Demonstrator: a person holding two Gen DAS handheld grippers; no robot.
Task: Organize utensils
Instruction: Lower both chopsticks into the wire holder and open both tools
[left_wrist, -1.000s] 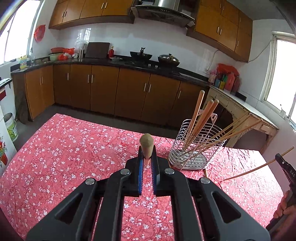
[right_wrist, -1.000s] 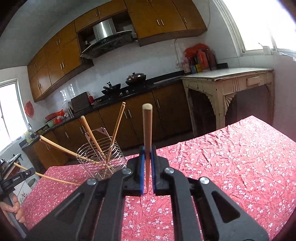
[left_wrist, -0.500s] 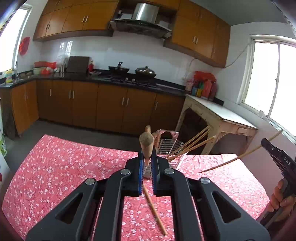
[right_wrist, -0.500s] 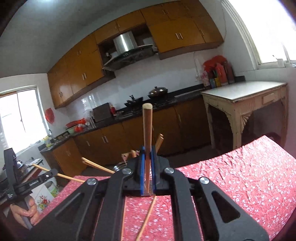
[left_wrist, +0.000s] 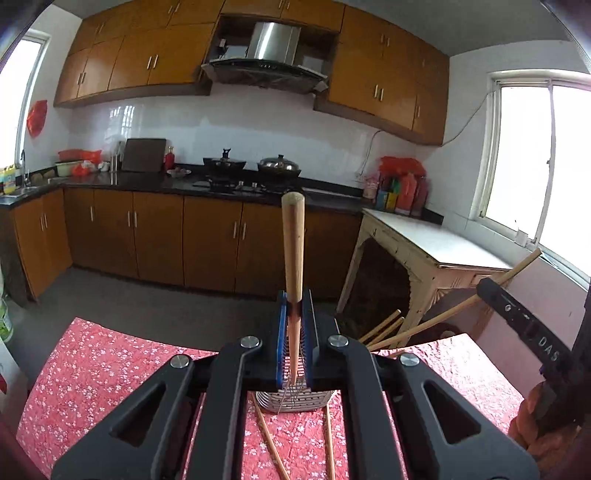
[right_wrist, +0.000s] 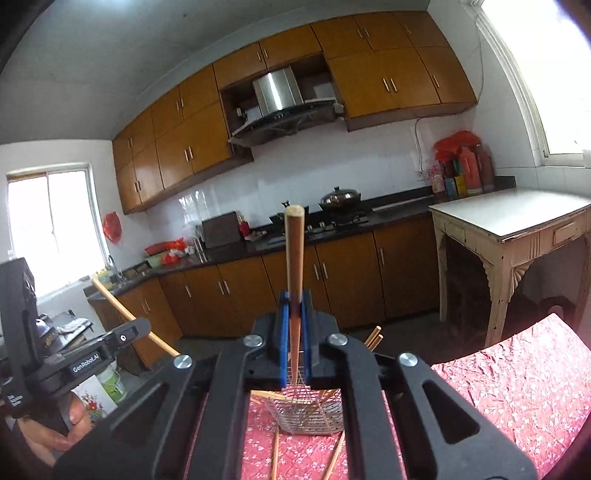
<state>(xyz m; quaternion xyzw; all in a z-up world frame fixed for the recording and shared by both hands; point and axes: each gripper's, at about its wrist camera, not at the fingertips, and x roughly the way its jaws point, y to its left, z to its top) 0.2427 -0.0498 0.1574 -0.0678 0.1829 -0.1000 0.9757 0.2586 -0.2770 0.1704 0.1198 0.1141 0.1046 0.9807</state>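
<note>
My left hand-held gripper (left_wrist: 294, 345) clenched on an upright chopstick (left_wrist: 293, 254), right hand-held gripper (right_wrist: 294, 341) grasping another chopstick (right_wrist: 294, 266), wire utensil basket (right_wrist: 308, 415) below holding more, loose chopsticks (left_wrist: 267, 437) beside it, red floral surface (left_wrist: 96, 365), brown kitchen cabinets (left_wrist: 159, 236) behind.

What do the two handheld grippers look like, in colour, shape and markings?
Both are matte black plastic. The left gripper and the right gripper each have two broad arms with triangular cut-outs, silver round pivot bolts, and blue pads lining the narrow jaws. White lettering shows on the bodies: "GenRobot.AI" on the left one, "DAS" on the right. No cables or sleeves show.
</note>
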